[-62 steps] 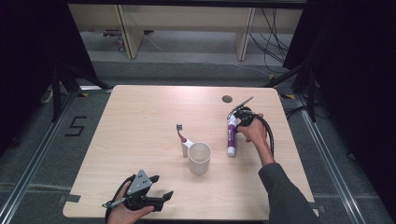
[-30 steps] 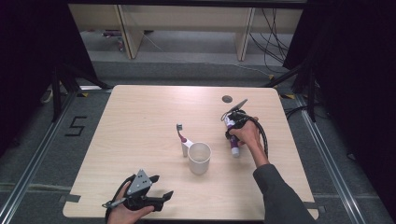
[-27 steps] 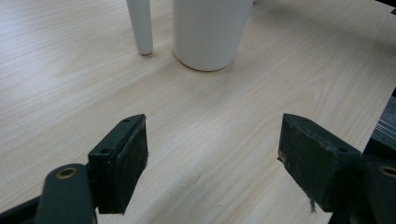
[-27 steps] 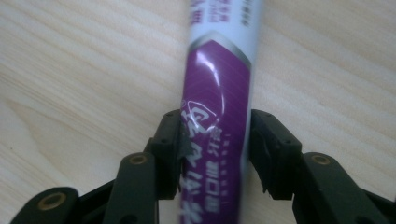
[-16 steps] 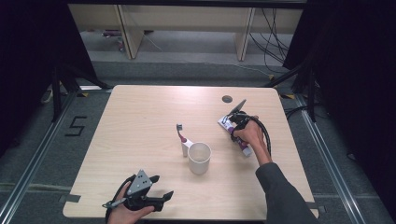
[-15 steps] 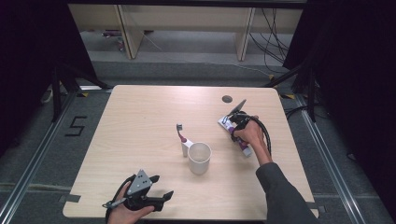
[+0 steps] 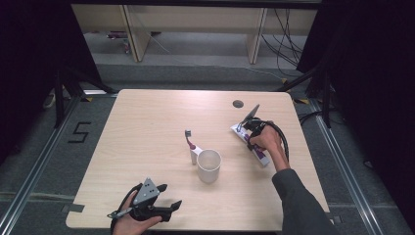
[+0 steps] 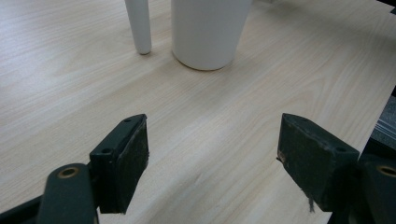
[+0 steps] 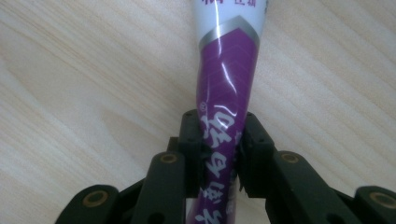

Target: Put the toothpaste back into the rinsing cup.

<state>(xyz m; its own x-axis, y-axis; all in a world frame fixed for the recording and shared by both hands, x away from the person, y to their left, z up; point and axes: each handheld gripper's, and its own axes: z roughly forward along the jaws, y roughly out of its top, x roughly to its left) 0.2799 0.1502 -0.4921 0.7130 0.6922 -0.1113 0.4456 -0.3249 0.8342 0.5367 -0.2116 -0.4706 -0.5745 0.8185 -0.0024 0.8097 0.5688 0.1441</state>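
Toothpaste tube [image 9: 228,74]: clamped between the jaws of the right tongs [image 9: 219,154], pinched at the purple printed section so the soft laminate wall buckles inward. Glossy skin, white above a silver chevron band, purple below with white lettering. Seen from above, tube [image 7: 258,152] lifted or tilted at the bench's 3 o'clock side, one end toward 10 o'clock and the other toward 4 o'clock; contact with the bench surface cannot be told.

Step in hand, as judged: pick-up complete, transfer pending. Next move likely calls for carrying the tube toward the cup at the right tongs' [image 7: 250,128] 8 o'clock, turning it upright, lowering one end past the rim, then releasing. Light, even clamping pressure advised: flexible wall, slippery finish.

White cup [image 7: 209,165]: near bench centre, plain cylinder tapering slightly to the base, matte, open mouth up, apparently empty. Toothbrush [image 7: 191,145]: just beside the cup at its 10 o'clock, white handle, pink neck, dark bristle head pointing to 12 o'clock.

Left tongs [image 7: 155,205]: idle at the 7 o'clock edge, jaws spread wide, gripping nothing; flat black pads [image 8: 133,158], worn at the edges.

Bench [image 7: 147,112]: pale wood-grain laminate, rounded corners, dark round grommet [image 7: 238,104] toward 1 o'clock.
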